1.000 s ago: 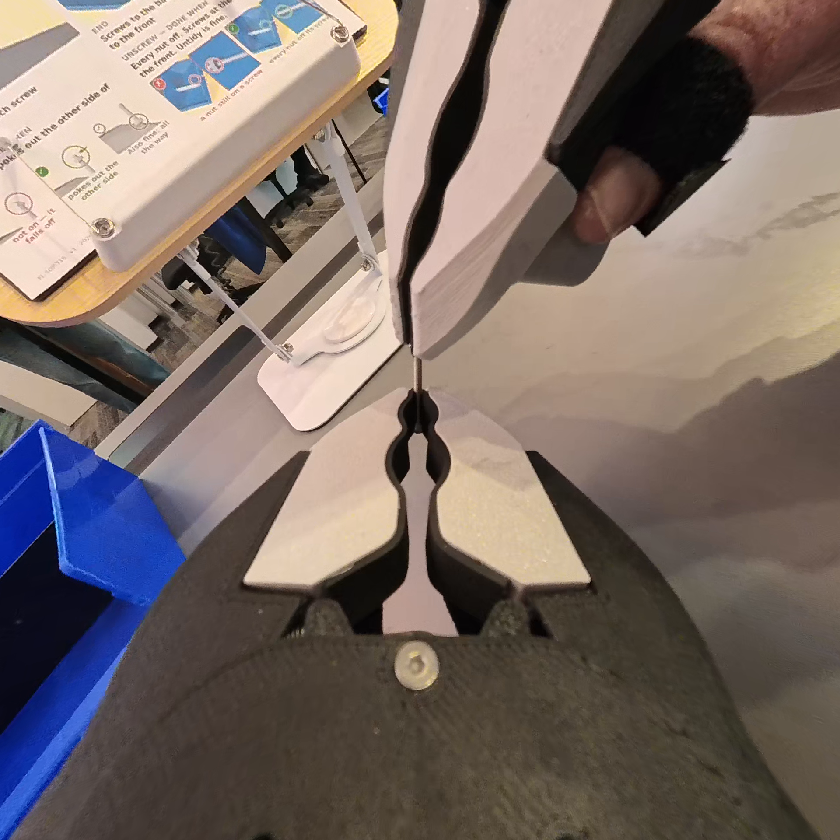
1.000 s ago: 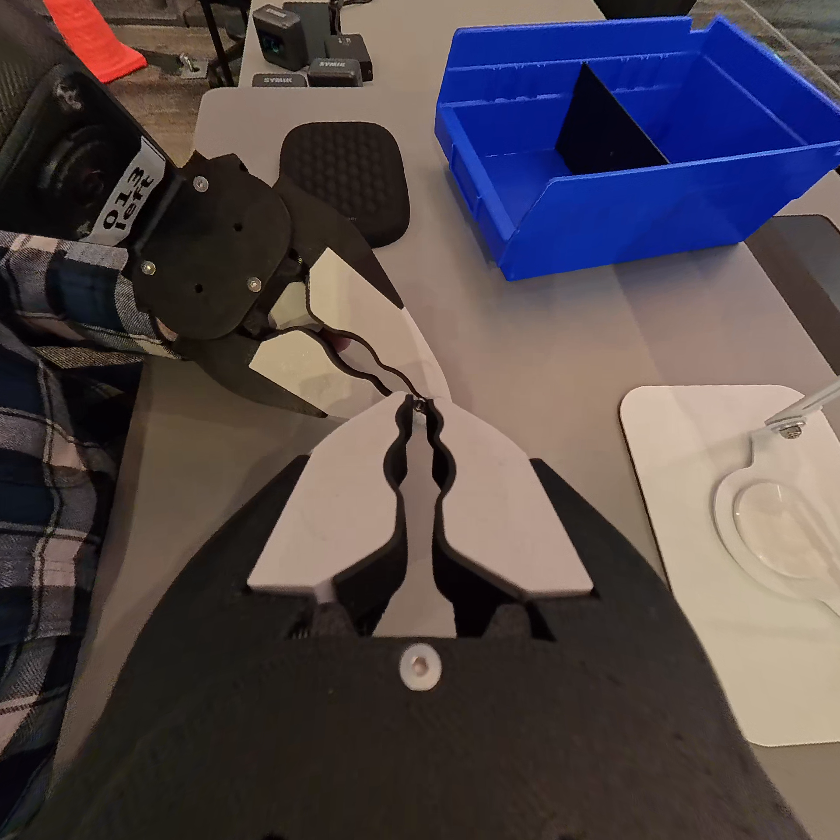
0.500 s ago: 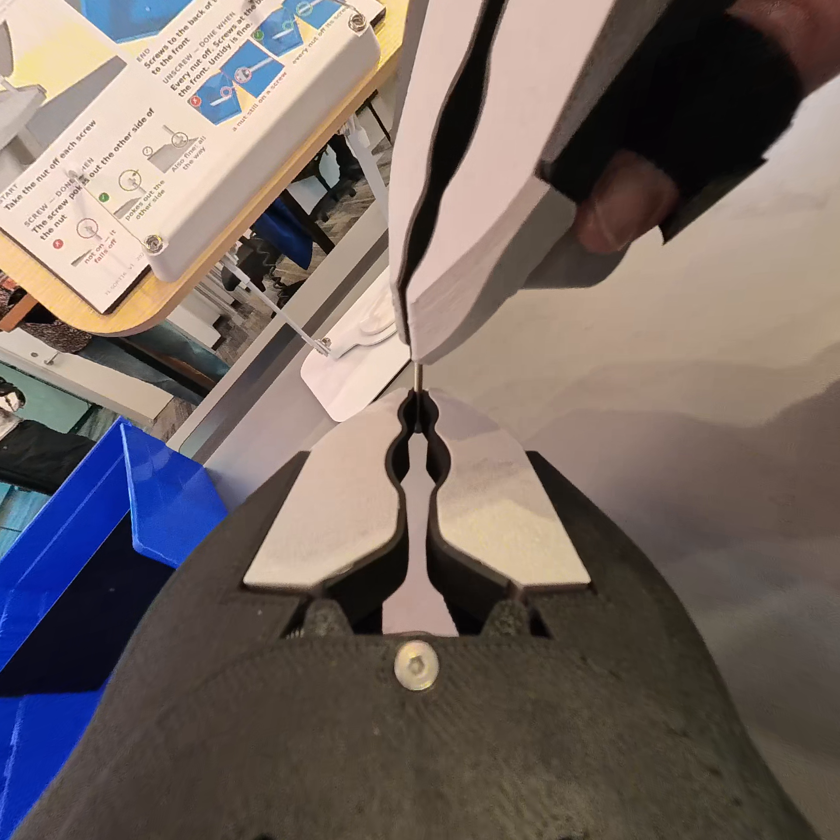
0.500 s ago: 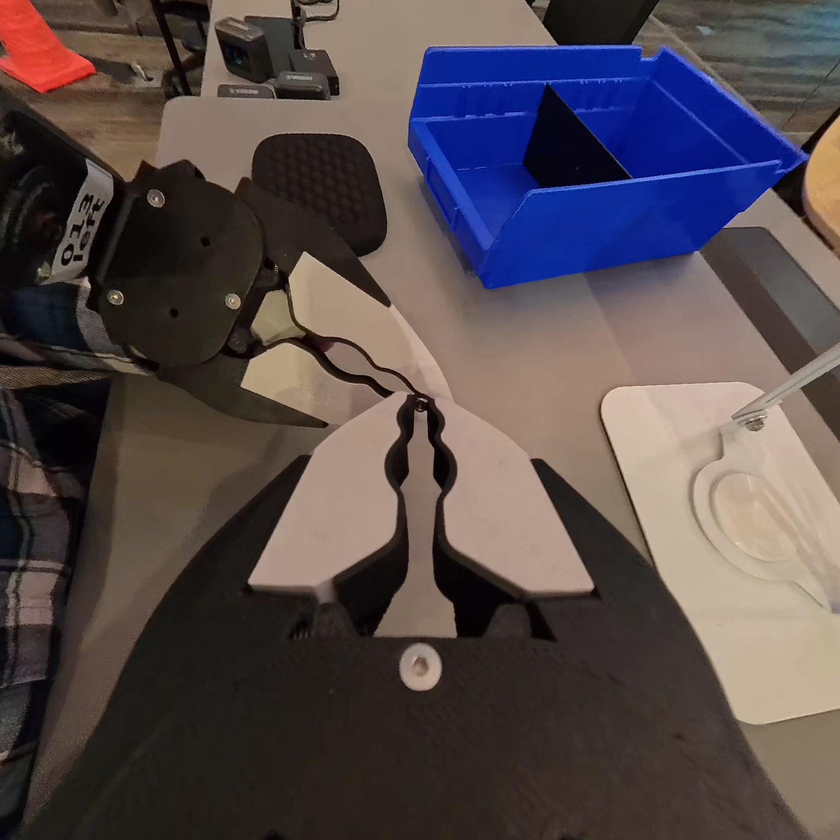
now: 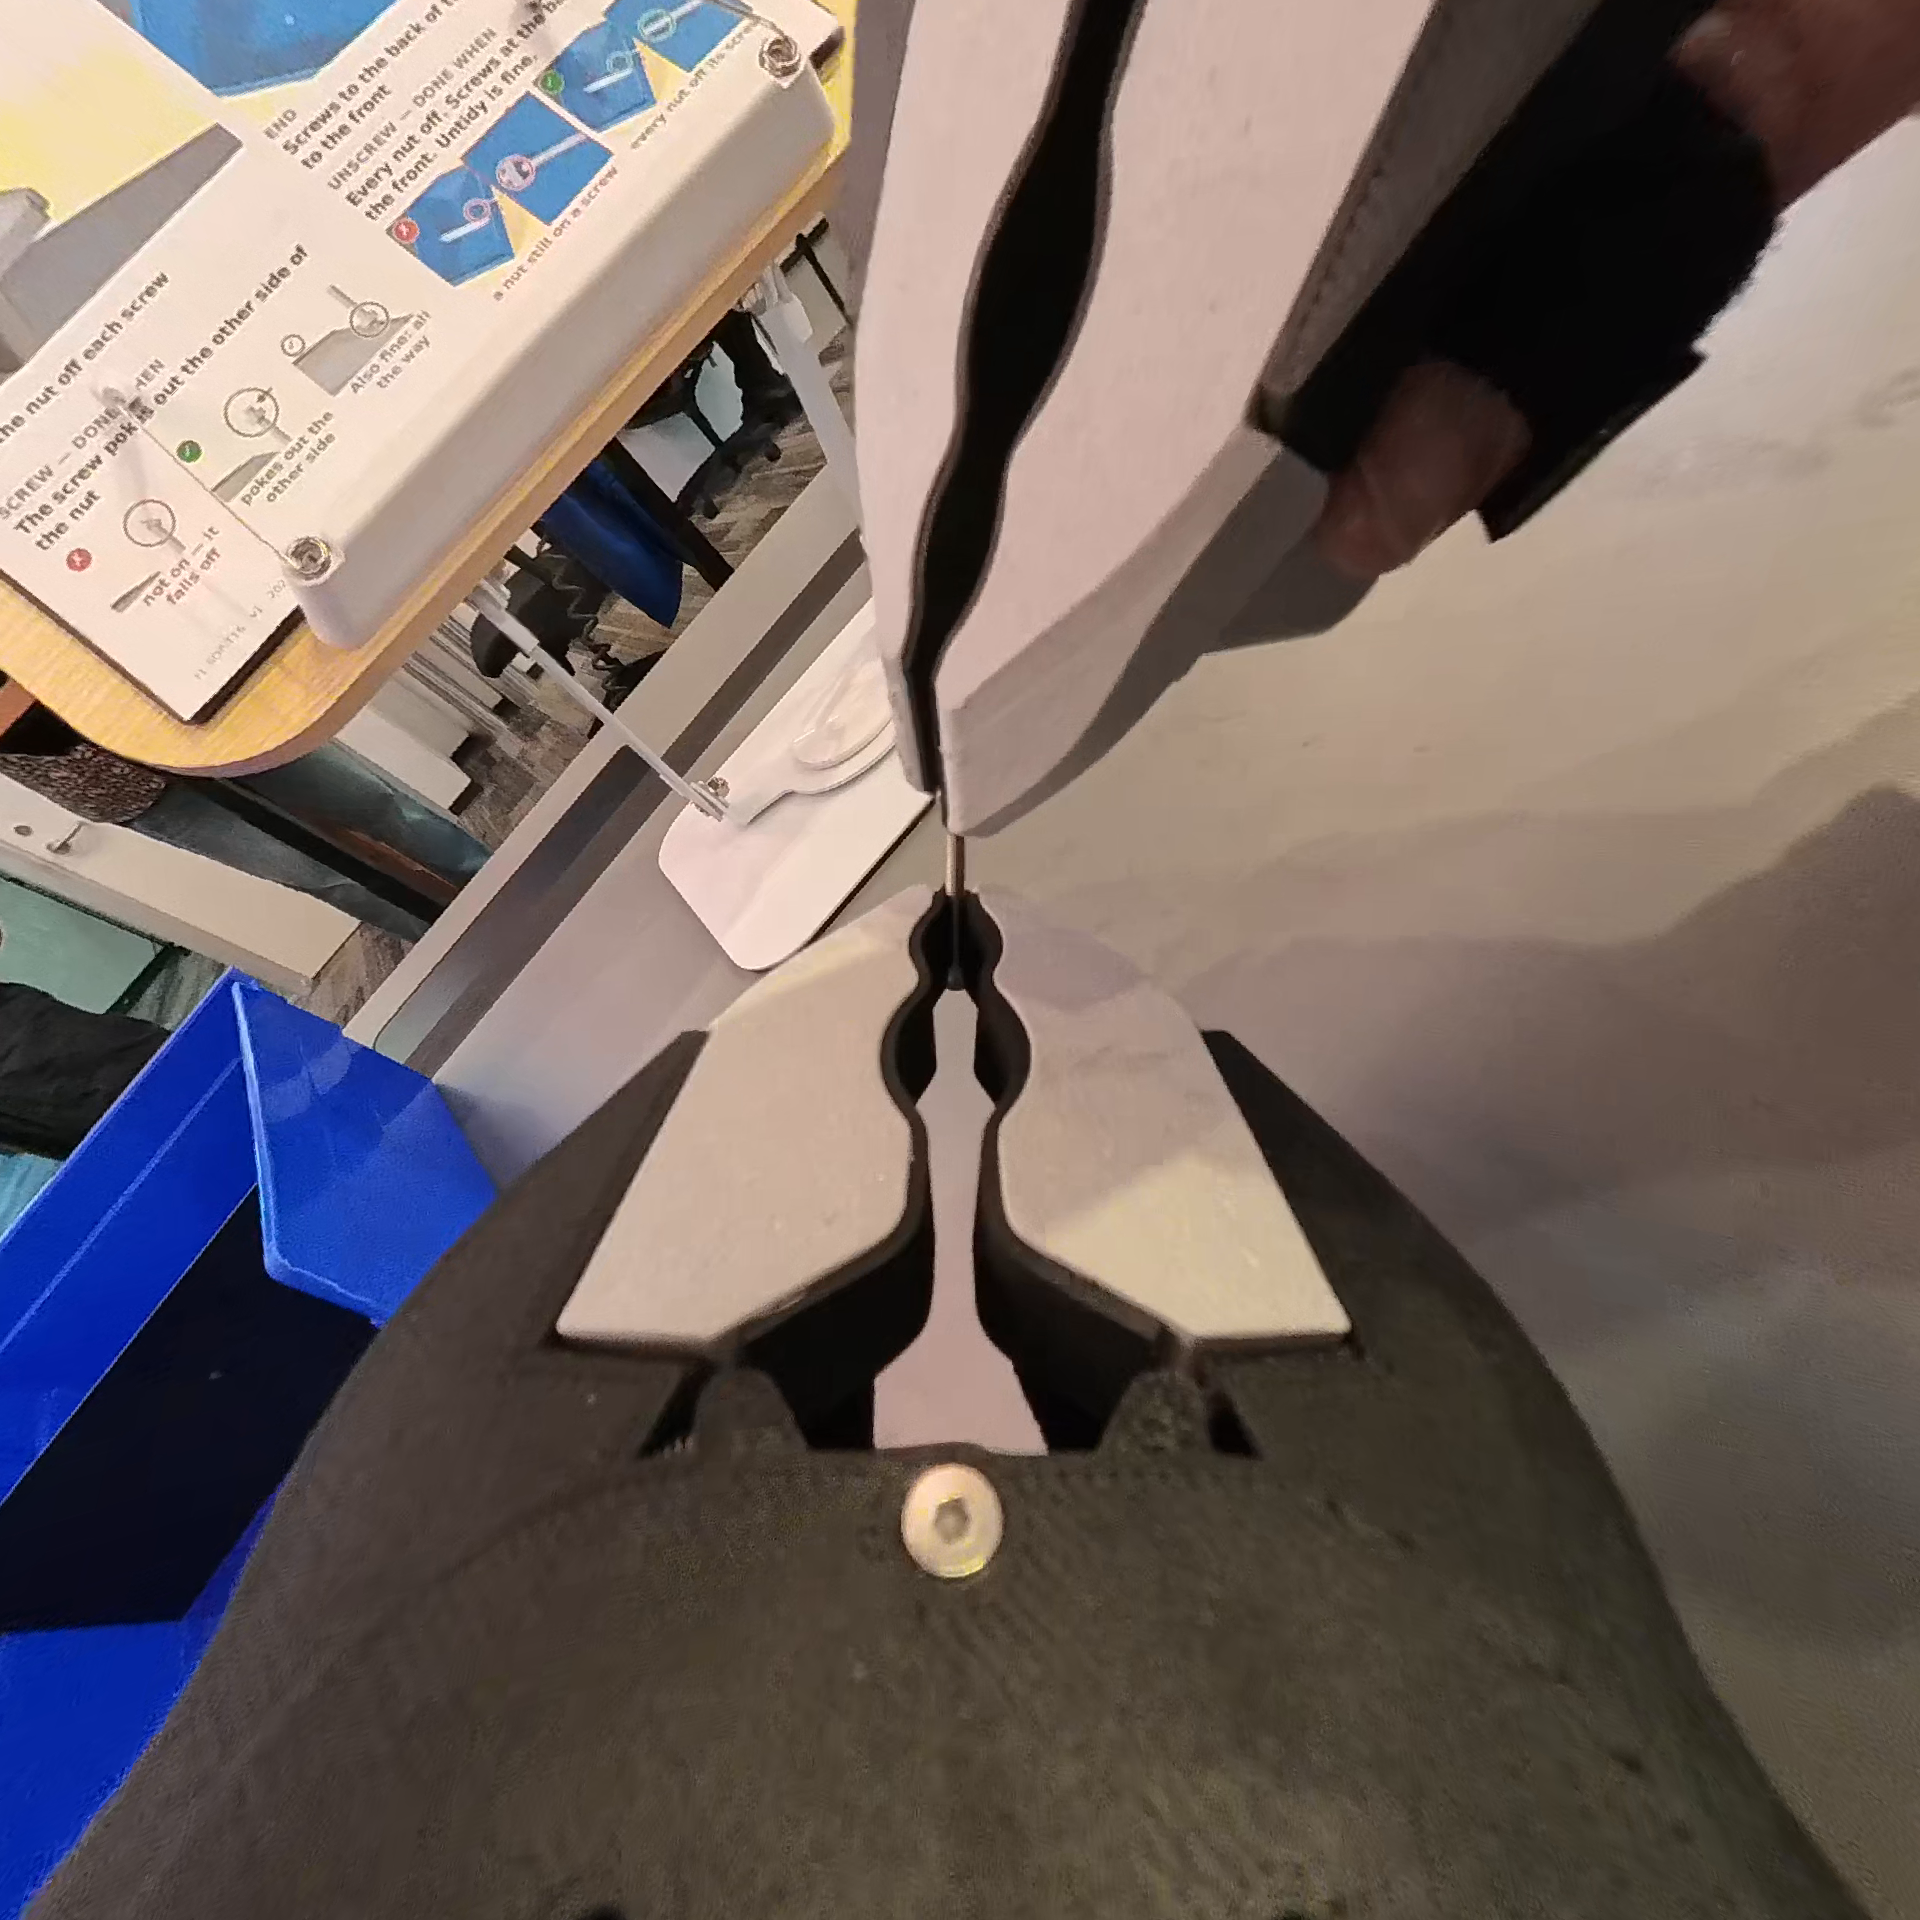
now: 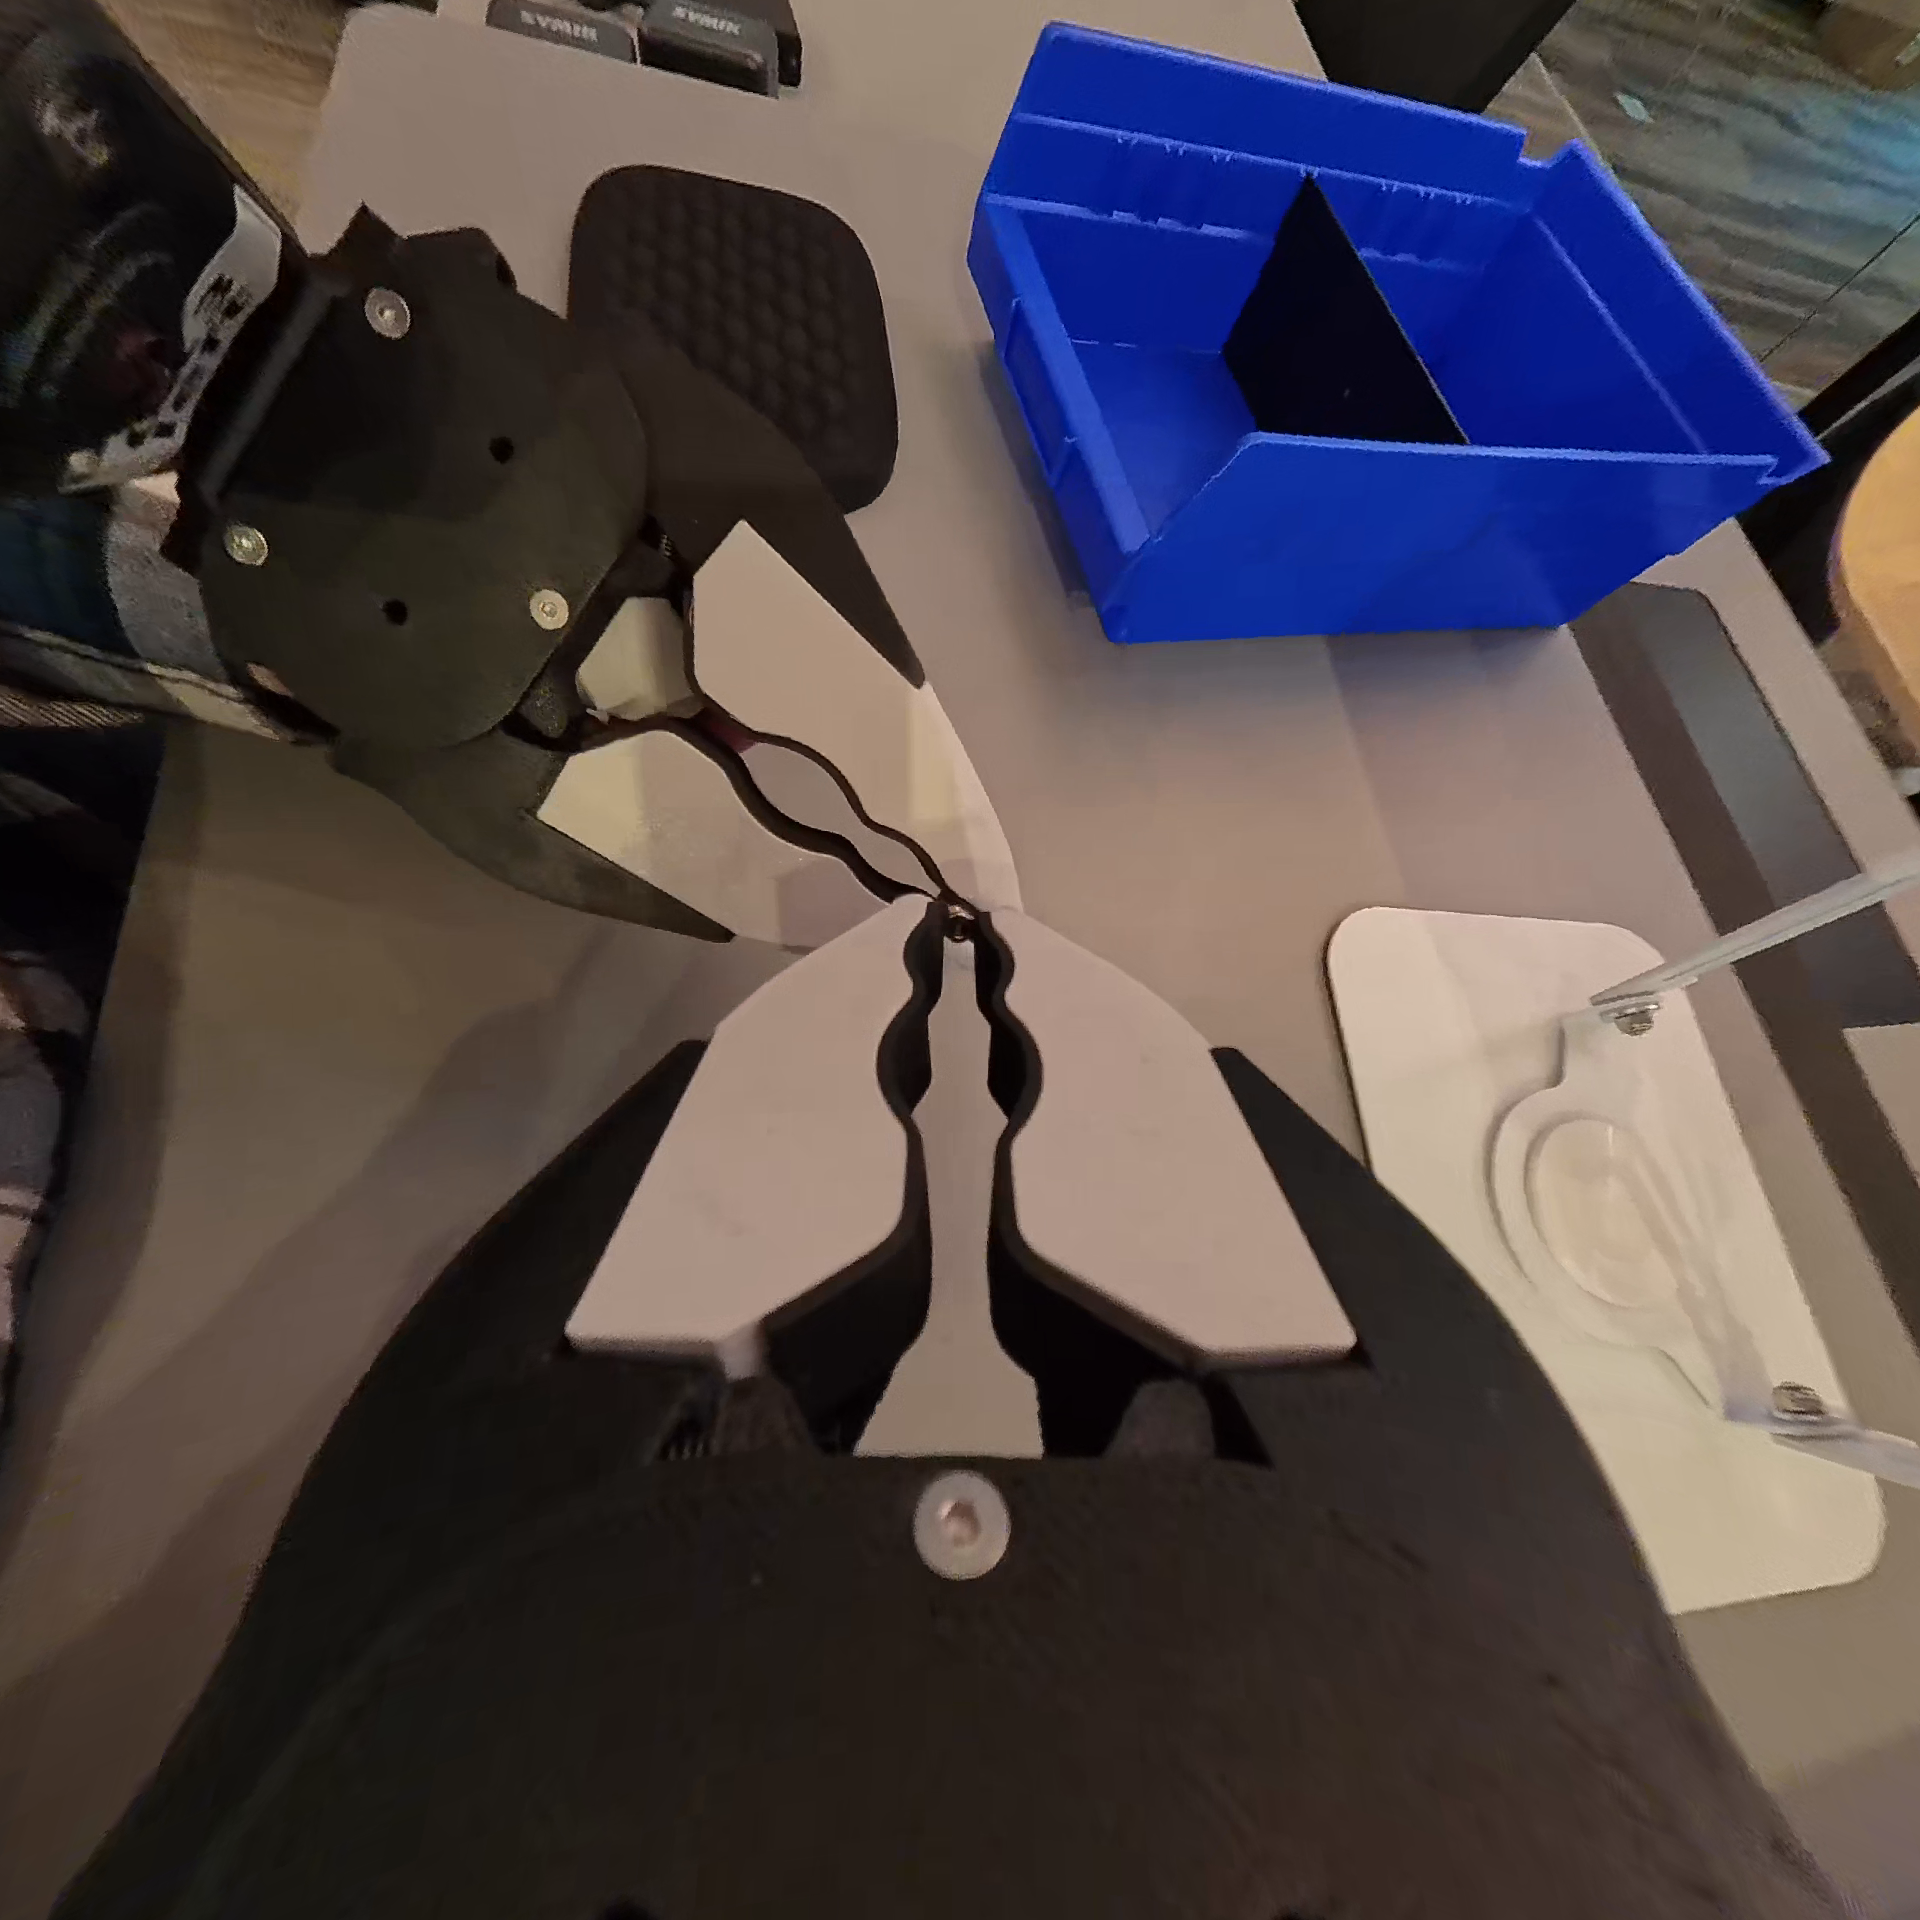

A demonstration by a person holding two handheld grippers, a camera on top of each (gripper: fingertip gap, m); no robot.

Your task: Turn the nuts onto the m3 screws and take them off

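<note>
Your left gripper (image 5: 954, 914) is clenched on a thin metal screw (image 5: 955, 871), its shaft running straight out from between the tips. Your right gripper (image 6: 956, 920) meets it tip to tip from the other side, closed on a small metal piece (image 6: 958, 918) at the screw's far end; it looks like a nut, though it is too small to be sure. Both sets of fingers press in at their very tips, so the little hardware hangs in the air between the two tools, above the grey table (image 6: 1195, 790) and touching nothing else. Holding it this way, one end in each tool, probably lets you steady the shaft with one hand while the other works the piece on it. The blue bin (image 6: 1455, 540), split by a dark divider, sits well apart beyond the grippers. The white base plate (image 6: 1455, 1039) with its clear bracket lies off to the right, and a black honeycomb pad (image 6: 727, 312) lies behind your left gripper.
</note>
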